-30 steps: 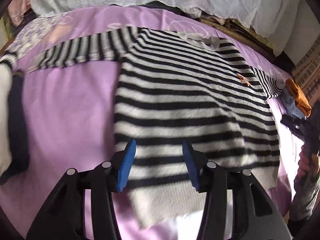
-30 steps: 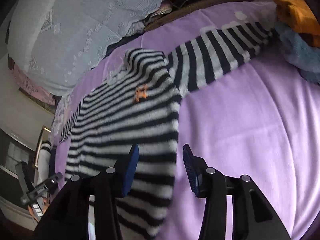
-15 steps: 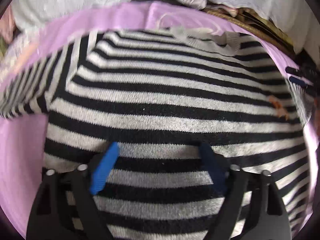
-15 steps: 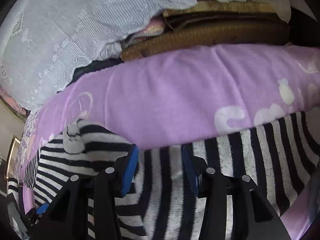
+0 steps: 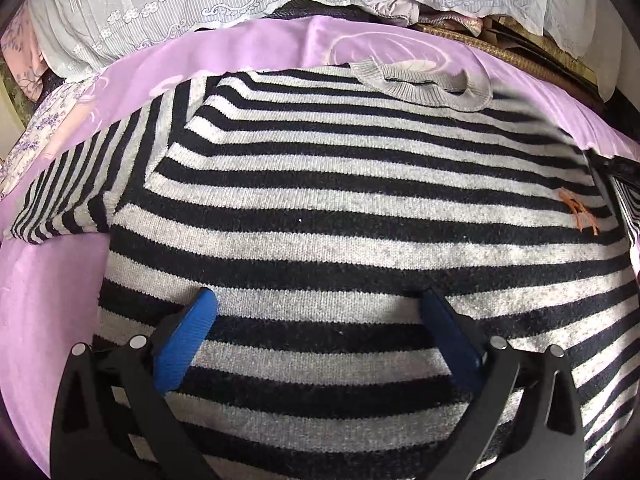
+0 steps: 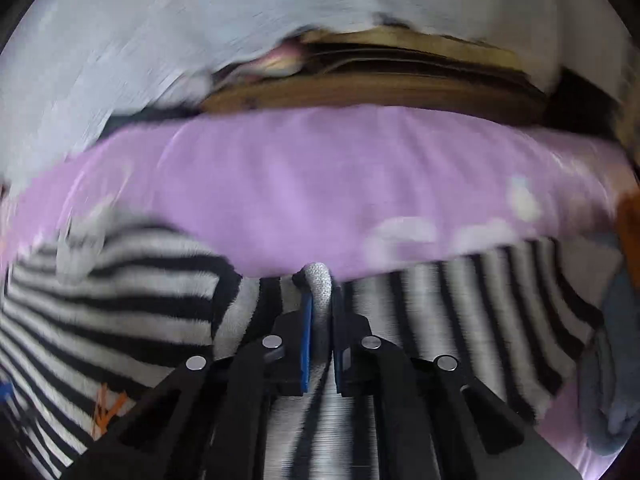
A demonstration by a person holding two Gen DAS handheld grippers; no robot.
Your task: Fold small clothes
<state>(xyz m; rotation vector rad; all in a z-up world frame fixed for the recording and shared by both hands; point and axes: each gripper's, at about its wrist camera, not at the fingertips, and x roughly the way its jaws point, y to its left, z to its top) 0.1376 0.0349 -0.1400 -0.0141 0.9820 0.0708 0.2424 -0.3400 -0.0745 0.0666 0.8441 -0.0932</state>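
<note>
Sweater [image 5: 340,216]: striped, spread flat on purple sheet [image 5: 48,304].
Left gripper [image 5: 320,312]: jaws opening wide above sweater, nothing clamped.
Right gripper [image 6: 320,312]: jaws clamped on pinched sleeve [image 6: 460,304].

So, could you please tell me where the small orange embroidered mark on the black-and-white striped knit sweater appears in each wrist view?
Left wrist: the orange embroidered mark sits at the right edge, on the sweater's chest.
Right wrist: the mark shows lower left, blurred.
Shared landmark: the sweater's grey ribbed collar, top centre in the left view, far left in the right view.
</note>
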